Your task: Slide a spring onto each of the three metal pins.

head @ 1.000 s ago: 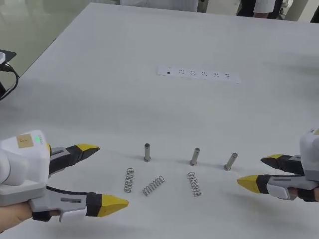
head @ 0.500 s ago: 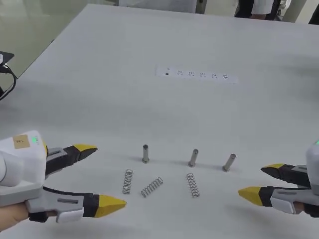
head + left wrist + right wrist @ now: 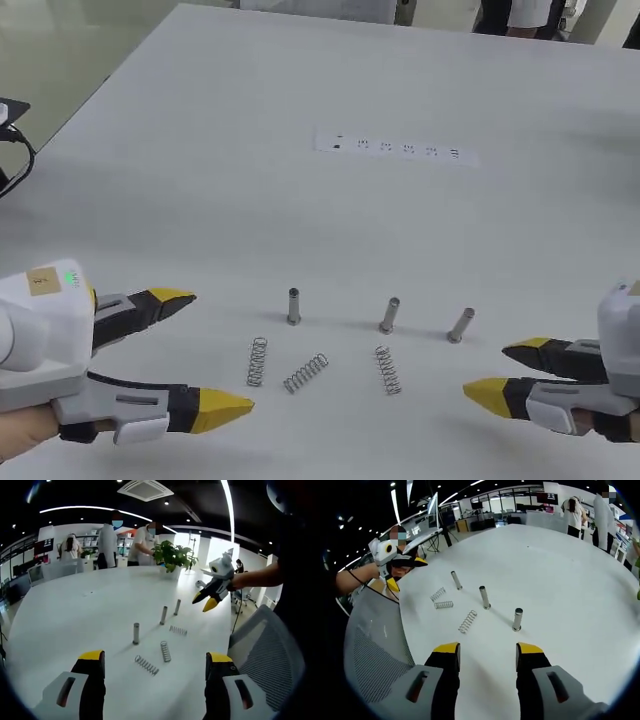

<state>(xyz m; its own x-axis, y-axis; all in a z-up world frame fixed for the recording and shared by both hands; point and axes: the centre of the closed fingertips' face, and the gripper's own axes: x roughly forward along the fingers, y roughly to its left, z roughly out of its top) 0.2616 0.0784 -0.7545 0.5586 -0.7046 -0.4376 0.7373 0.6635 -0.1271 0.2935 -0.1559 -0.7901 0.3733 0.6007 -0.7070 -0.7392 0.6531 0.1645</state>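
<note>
Table: a white table (image 3: 200, 180); the person is at its near edge.
Left claw (image 3: 215, 350): over the near edge toward the near left corner, jaws spread wide with nothing between them; its lower fingertip is near the closest spring but not touching it.
Right claw (image 3: 490, 368): over the near edge toward the near right corner, jaws parted by a narrower gap and gripping nothing, tips pointing at the pin row.
Pins: 3 metal pins stand on end in a row along the near edge, each apart from the next and each bare: first pin (image 3: 293, 305), middle pin (image 3: 389, 314), third pin (image 3: 460, 324).
Springs: 3 springs lie flat between the pin row and the near edge, touching no pin: first spring (image 3: 257, 361), middle spring (image 3: 306, 372), third spring (image 3: 388, 369).
Power strip (image 3: 395, 149): white, flat on the table toward the far edge, well apart from the pins.
</note>
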